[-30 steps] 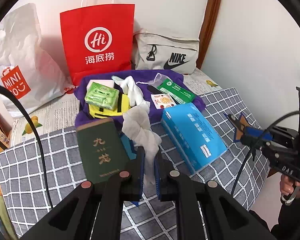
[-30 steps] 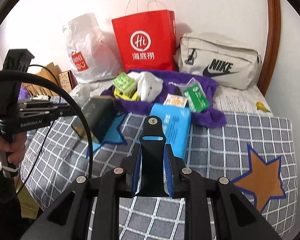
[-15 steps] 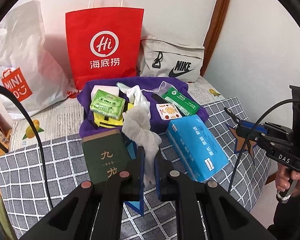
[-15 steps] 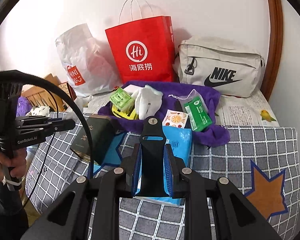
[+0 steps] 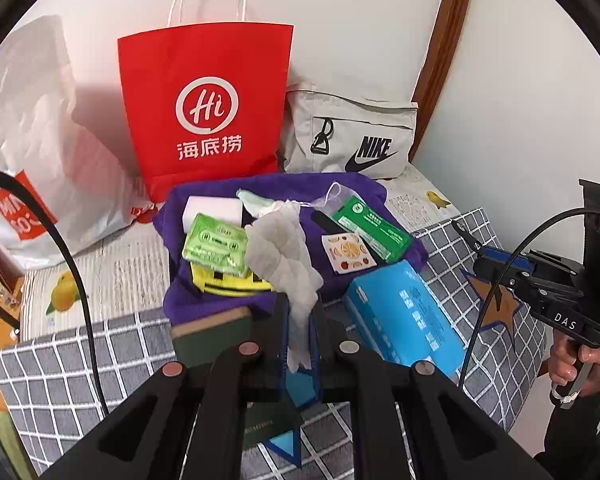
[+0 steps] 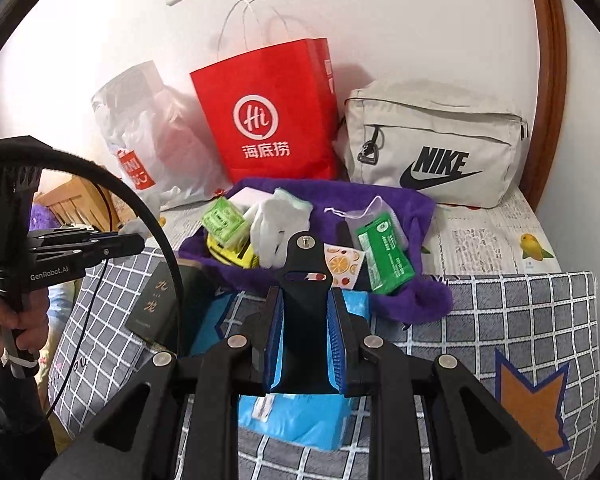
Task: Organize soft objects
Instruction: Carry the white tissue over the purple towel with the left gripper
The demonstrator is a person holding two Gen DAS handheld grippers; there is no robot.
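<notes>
The left gripper (image 5: 300, 344) clamps a crumpled white cloth (image 5: 284, 256) above the near edge of a purple towel (image 5: 364, 192) on the checked bed cover (image 5: 80, 352). The right gripper (image 6: 305, 344) pinches a black strap (image 6: 304, 304) over a blue tissue pack (image 6: 296, 420), with a red paper bag (image 6: 268, 112) standing against the far wall.

Crumpled white cloth (image 5: 288, 260), black strap (image 6: 304, 304)

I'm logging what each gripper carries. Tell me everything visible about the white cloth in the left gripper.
The white cloth looks like soft, waffle-textured fabric, crumpled into a loose twist. Its lower end is pinched between the blue pads of the left gripper, whose jaws are shut on it. The bunched upper part stands up from the jaws, in front of the purple towel.
</notes>
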